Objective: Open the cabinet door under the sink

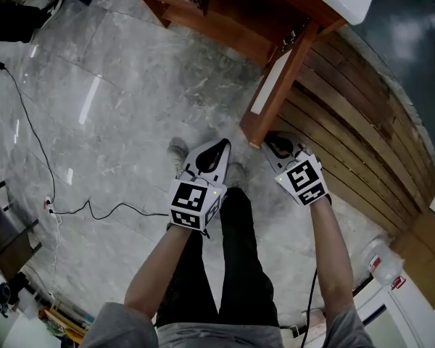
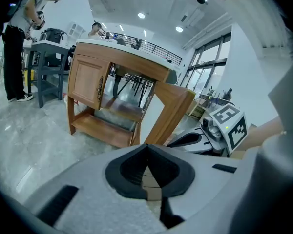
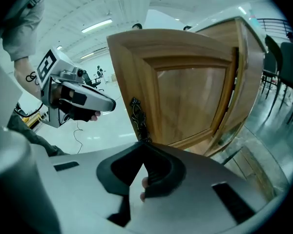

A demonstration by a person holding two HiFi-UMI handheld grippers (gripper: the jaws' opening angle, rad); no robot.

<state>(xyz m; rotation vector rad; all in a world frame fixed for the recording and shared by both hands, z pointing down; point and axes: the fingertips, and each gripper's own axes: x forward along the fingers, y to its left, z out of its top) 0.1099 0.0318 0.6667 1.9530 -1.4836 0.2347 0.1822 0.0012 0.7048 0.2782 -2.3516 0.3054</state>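
Cabinet door already hangs wide open off the sink cabinet, right gripper jaws pressed together just under its handle, left gripper jaws pressed together, empty; likely risk: right gripper nudges it shut.

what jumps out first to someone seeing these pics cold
The wooden cabinet door, swung wide open, fills the right gripper view, its ornate metal handle just above the tips of the right hand-held gripper. In the head view, the left hand-held gripper hangs beside the right one over a grey marble floor.
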